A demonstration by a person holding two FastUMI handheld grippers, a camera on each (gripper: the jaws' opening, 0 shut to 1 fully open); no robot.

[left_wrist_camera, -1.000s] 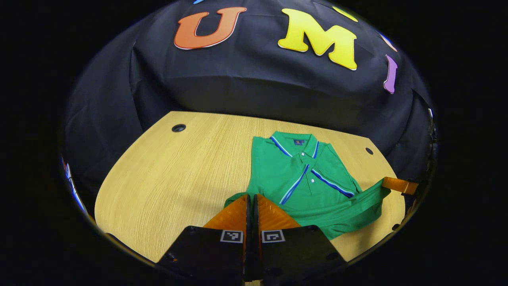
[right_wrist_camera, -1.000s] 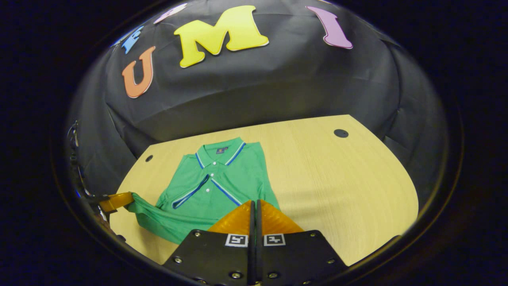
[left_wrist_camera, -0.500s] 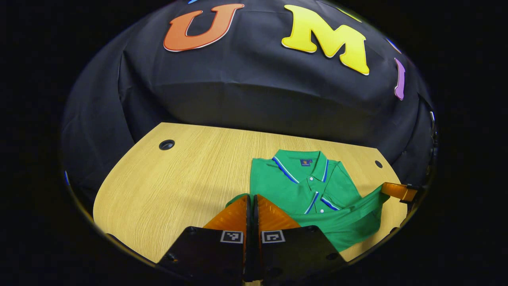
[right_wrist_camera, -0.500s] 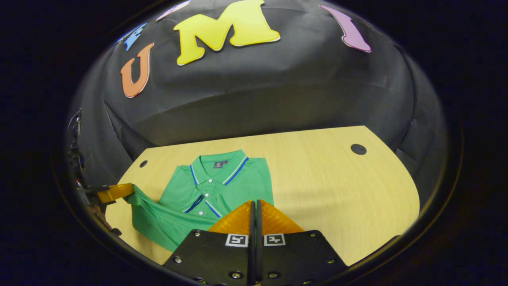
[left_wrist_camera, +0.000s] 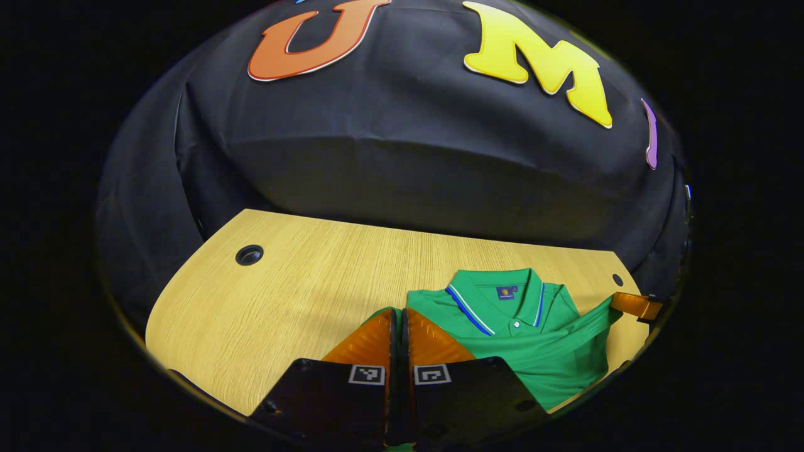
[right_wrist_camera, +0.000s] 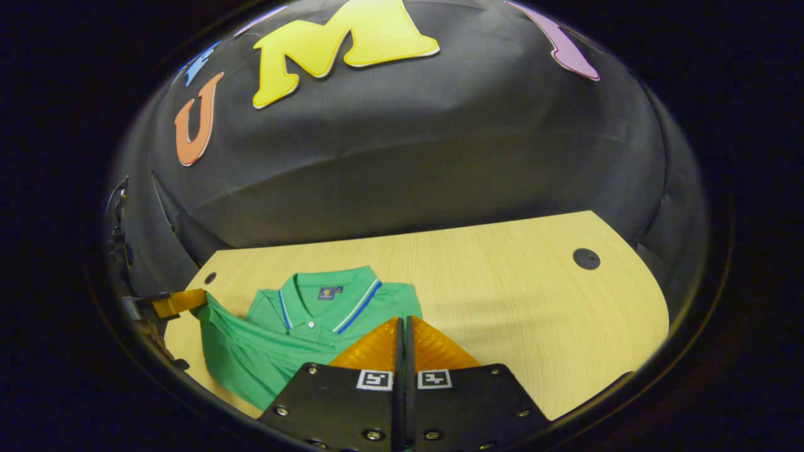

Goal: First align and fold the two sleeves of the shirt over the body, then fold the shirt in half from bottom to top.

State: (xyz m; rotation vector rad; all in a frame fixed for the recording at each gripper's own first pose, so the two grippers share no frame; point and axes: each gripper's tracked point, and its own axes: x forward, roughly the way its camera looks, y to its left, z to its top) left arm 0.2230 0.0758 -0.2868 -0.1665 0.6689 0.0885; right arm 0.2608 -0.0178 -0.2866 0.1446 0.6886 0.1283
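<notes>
The wooden table stretches ahead of both claws. We've got the green polo shirt on it, hem lifted toward the collar for the bottom-up fold. Left gripper and right gripper each pinch a hem corner tight.

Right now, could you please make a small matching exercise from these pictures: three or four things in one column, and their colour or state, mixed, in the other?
Things:
1. green polo shirt
2. light wooden table
3. left gripper
4. round cable hole

States:
A. black, set in the tabletop
B. hem lifted over the body
C. shut on cloth
D. pale, bare beside the shirt

Pairs: 1-B, 2-D, 3-C, 4-A
</notes>
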